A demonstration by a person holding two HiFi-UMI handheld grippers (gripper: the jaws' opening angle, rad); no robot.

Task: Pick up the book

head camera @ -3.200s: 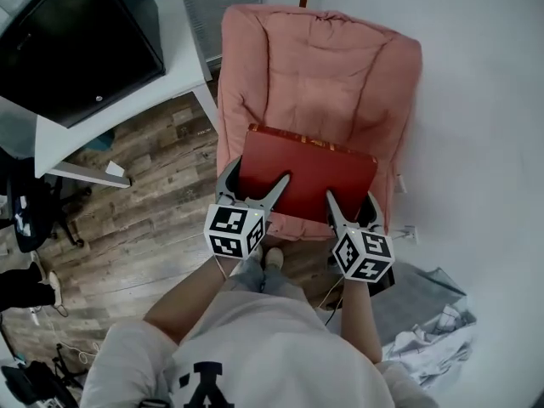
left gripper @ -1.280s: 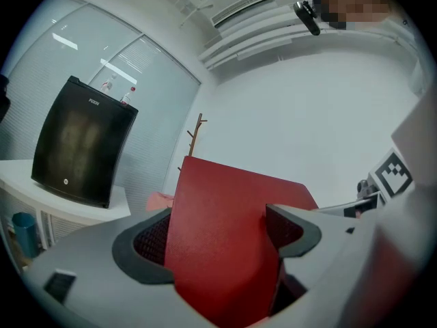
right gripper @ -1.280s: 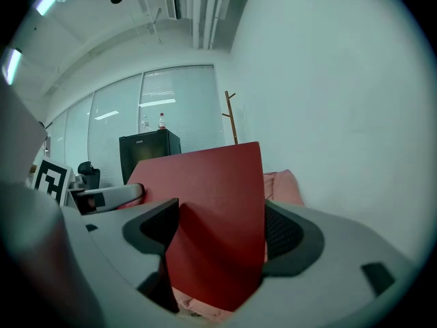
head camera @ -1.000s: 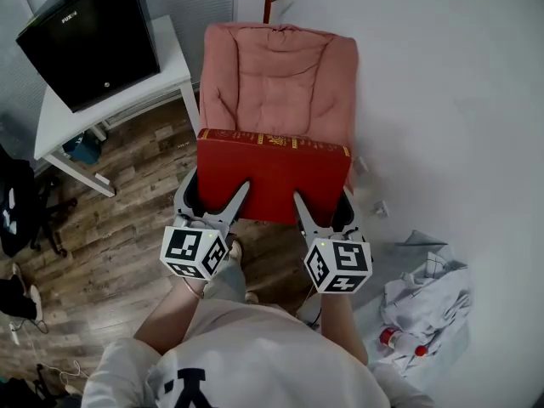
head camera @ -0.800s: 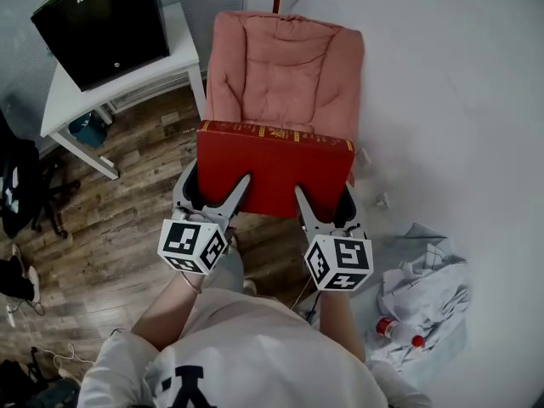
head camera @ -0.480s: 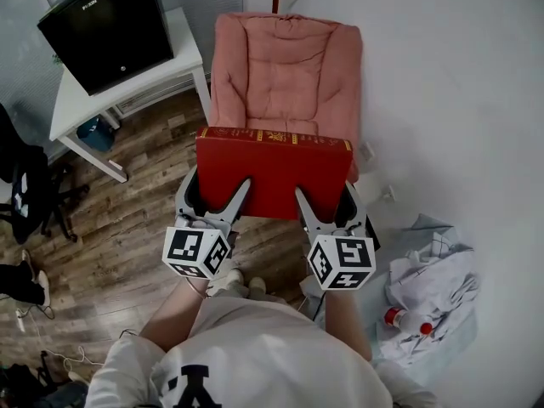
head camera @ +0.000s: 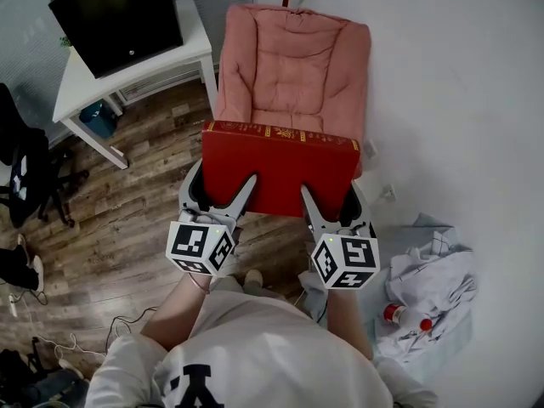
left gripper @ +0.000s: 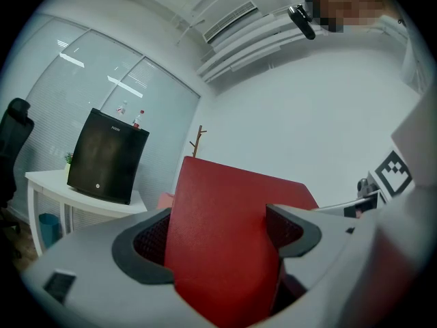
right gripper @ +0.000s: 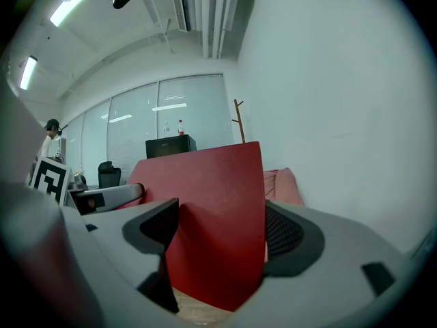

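A large red book with a gold-lettered spine is held in the air in front of a pink armchair. My left gripper is shut on the book's near left edge, and my right gripper is shut on its near right edge. In the left gripper view the red cover fills the space between the jaws. The right gripper view shows the same red cover clamped between its two dark pads. The book stands clear of the chair seat.
A white desk with a black box on it stands at the back left. A black office chair is at the far left. Crumpled cloth and a bottle lie on the floor at the right. A white wall runs along the right.
The book and both grippers have lifted off the armchair seat and come back towards the person. Over the last second the hold stays the same; the view has shifted slightly.
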